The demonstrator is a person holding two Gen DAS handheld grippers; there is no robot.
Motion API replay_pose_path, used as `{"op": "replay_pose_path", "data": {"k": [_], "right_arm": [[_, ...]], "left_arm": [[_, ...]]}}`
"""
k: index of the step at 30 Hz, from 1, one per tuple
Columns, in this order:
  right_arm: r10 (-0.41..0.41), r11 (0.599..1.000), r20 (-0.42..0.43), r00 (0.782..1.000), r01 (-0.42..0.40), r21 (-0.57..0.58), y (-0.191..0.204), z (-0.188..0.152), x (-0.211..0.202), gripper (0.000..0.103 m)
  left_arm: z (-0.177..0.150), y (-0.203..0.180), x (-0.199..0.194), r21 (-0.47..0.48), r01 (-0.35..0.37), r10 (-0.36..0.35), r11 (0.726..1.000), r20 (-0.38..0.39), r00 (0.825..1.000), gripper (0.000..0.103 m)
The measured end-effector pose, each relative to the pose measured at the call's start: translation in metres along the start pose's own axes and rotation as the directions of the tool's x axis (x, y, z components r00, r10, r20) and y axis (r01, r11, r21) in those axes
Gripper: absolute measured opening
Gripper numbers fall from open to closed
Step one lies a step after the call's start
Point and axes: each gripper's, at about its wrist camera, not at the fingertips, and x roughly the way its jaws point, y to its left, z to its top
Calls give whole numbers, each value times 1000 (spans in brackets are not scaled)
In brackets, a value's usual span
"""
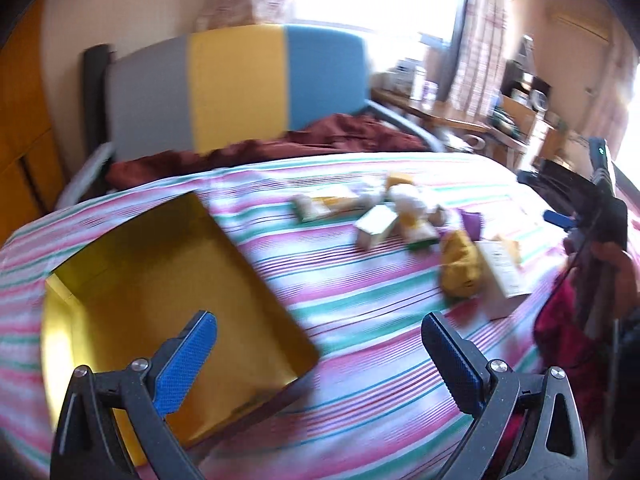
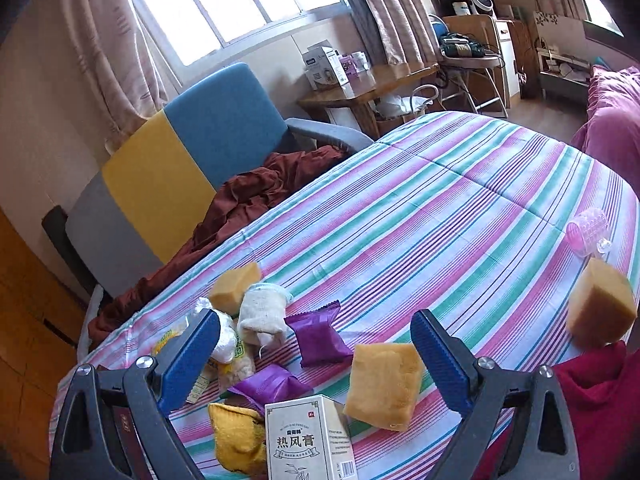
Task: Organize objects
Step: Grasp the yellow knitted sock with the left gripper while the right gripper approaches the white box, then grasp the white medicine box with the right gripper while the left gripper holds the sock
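Scattered objects, chiefly a tan sponge block, a white printed carton, two purple sachets and a yellow knitted pouch, lie in a loose pile on the striped bedspread, near its edge closest to the person. The right gripper hangs over this pile with both blue pads spread wide and nothing between them; the sponge block sits just inside the right-hand pad, the carton directly below the gap, its long axis running roughly toward the camera. The left gripper is likewise spread wide and empty, and hovers above the near corner of an open yellow box, which lies on the bedspread toward its left edge, well apart from the pile. By this layout the right hand is the nearer to the objects, the left to the box.

The right wrist view alone shows a second sponge block and a pink ribbed roller off toward the right edge of the bedspread. The left wrist view alone shows the box; it is motion-blurred, so small items there are indistinct.
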Motion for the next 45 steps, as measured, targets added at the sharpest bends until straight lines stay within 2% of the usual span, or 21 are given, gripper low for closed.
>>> {"op": "replay_pose_path", "data": {"k": [6,10,16,18,22,24,25,28,32,37,40,45], "right_arm": [[38,998,-21,999,-37,45,-8,0,2,98],[61,997,-36,998,-59,46,-7,0,5,98],[82,996,-36,996,-80,48,-7,1,7,98],[83,995,-46,995,-80,55,-8,1,9,98],[92,994,-69,993,-88,62,-9,1,12,98],[93,995,-81,992,-90,49,-7,1,14,98],[94,995,-89,992,-91,43,-5,1,15,98],[95,995,-114,989,-93,24,-1,0,18,98],[90,996,-142,986,-90,3,3,-2,22,98],[88,996,-178,980,-91,-11,5,-5,27,96],[79,996,-194,978,-85,-25,8,-6,29,95],[64,996,-219,974,-76,-47,11,-8,32,87]], "left_arm": [[24,-56,55,60,141,-136,988,-80,987,102],[32,-88,94,92,212,-198,973,-146,969,94],[39,-120,134,95,276,-250,956,-224,942,86],[41,-127,145,101,278,-249,955,-237,939,85],[39,-126,175,67,283,-253,957,-293,922,66],[36,-121,183,4,333,-315,943,-315,895,45],[35,-117,182,-20,344,-333,939,-308,891,41],[28,-109,169,-16,341,-332,940,-276,902,36],[12,-90,151,-33,313,-311,949,-245,918,36],[-10,-73,128,-14,247,-244,969,-223,944,36],[-19,-63,119,-19,224,-223,974,-216,951,36],[-20,-64,114,-23,198,-198,980,-212,957,35]]}}
